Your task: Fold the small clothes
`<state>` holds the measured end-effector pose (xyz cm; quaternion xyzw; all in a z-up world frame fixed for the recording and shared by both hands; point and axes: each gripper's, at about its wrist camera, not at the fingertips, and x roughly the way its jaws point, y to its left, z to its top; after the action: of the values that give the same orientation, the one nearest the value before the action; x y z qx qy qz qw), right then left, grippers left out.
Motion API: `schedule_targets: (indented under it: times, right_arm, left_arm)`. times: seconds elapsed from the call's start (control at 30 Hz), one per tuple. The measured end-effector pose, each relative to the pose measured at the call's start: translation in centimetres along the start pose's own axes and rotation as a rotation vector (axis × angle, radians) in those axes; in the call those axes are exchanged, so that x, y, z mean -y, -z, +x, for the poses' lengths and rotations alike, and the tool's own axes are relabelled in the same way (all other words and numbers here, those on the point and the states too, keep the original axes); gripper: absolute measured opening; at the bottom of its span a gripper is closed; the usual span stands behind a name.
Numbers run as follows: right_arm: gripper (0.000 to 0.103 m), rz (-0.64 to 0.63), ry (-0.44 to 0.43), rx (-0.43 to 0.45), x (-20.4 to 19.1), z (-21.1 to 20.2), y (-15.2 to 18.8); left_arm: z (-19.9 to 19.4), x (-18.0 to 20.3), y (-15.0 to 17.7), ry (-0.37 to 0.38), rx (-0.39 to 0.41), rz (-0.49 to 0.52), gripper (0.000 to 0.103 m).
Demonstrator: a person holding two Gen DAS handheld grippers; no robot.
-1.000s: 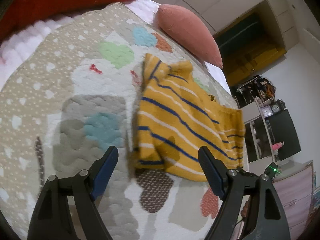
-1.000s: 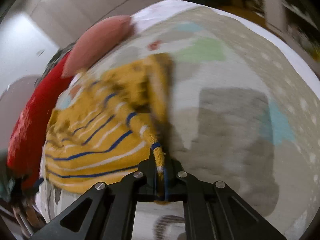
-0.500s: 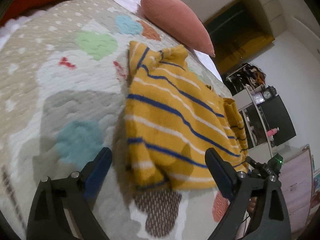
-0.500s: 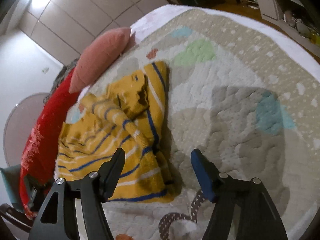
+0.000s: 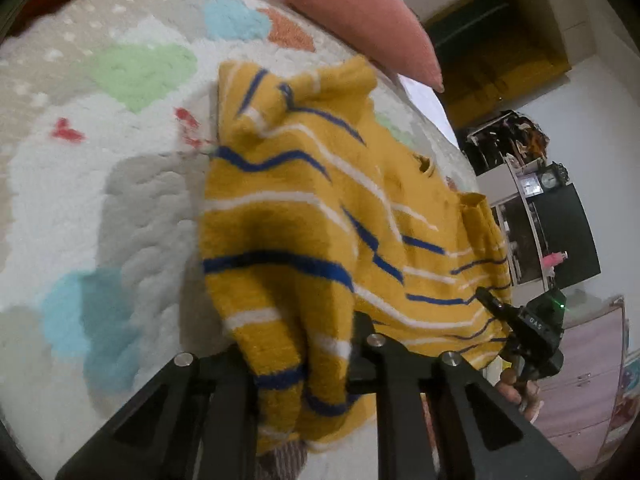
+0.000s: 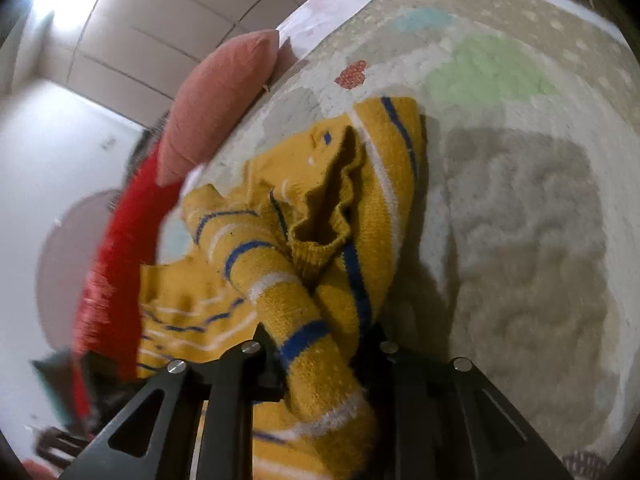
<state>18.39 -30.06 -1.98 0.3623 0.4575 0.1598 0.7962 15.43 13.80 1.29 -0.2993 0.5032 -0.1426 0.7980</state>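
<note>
Left gripper (image 5: 304, 364): jaws closed on a bunched lower corner of the yellow striped sweater (image 5: 320, 208), knit pinched between the fingers and lifted slightly off the surface. Right gripper (image 6: 320, 344): jaws closed on the same sweater (image 6: 344, 216), clamping a rolled sleeve end with a blue band and white cuff. The rest of the garment lies crumpled on the patchwork quilt (image 5: 120, 184), collar opening facing up in the right view. Beyond it, a pink pillow (image 5: 360, 16) rests near the quilt's far edge; a red blanket (image 6: 120, 240) lies alongside, blurred. The right gripper's body and the holding hand (image 5: 520, 392) show in the left view.
</note>
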Motion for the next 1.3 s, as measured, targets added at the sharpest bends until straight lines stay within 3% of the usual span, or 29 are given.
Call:
schedule_targets:
  times: [0.1,0.23,0.3,0.37,0.47,0.53,0.6,0.67,0.73,0.87,0.97,1.1,1.2,1.3]
  right_arm:
    - [0.023,0.029,-0.08,-0.028,0.0,-2.0,1.6]
    - [0.024,0.016,-0.122,-0.054,0.3,-4.6,5.0]
    - [0.03,-0.012,-0.075,-0.057,0.9,-5.1,6.5]
    - [0.041,-0.039,0.047,-0.04,1.8,-5.6,7.6]
    - [0.049,-0.022,0.052,-0.003,2.4,-8.1,8.0]
    - [0.053,-0.059,0.101,0.084,1.9,-11.2,8.1]
    - [0.053,-0.123,0.13,0.165,0.3,-13.6,8.3]
    - [0.053,-0.223,0.11,0.186,-2.5,-14.4,8.7]
    - [0.053,-0.327,0.078,0.137,-5.6,-13.1,9.1]
    - [0.051,-0.449,0.013,-0.062,-9.4,-6.0,10.3]
    - [0.05,-0.437,0.048,-0.118,-9.6,-1.7,9.1]
    - [0.047,-0.32,0.162,0.017,-6.5,-0.8,3.9]
    - [0.037,-0.2,0.228,0.084,-3.3,-1.7,0.7]
    - [0.052,-0.158,0.323,0.162,-1.9,-3.8,-0.2]
  left_arm:
    - [-2.5,0.6,1.6,0.015,-0.01,0.0,0.014]
    - [-4.6,0.2,4.8,0.0,-0.024,-0.005,0.018]
    - [-4.8,-0.3,6.4,-0.054,-0.014,0.004,0.03]
    - [-5.0,-1.0,7.6,-0.108,0.001,0.02,0.035]
    - [-7.2,-1.4,9.4,-0.103,0.042,0.033,0.047]
    - [-9.6,-0.9,10.6,-0.124,0.109,0.067,0.065]
    - [-11.3,-0.5,11.4,-0.14,0.168,0.095,0.071]
    - [-12.9,0.3,12.5,-0.164,0.225,0.123,0.073]
    - [-13.6,0.8,13.1,-0.183,0.263,0.135,0.075]
    - [-13.5,2.0,14.2,-0.239,0.316,0.152,0.075]
    - [-13.2,2.3,15.1,-0.221,0.309,0.139,0.075]
    - [-13.3,2.7,16.2,-0.22,0.315,0.149,0.075]
    - [-13.2,2.8,16.7,-0.229,0.32,0.157,0.075]
    - [-13.0,3.2,17.1,-0.223,0.311,0.169,0.075]
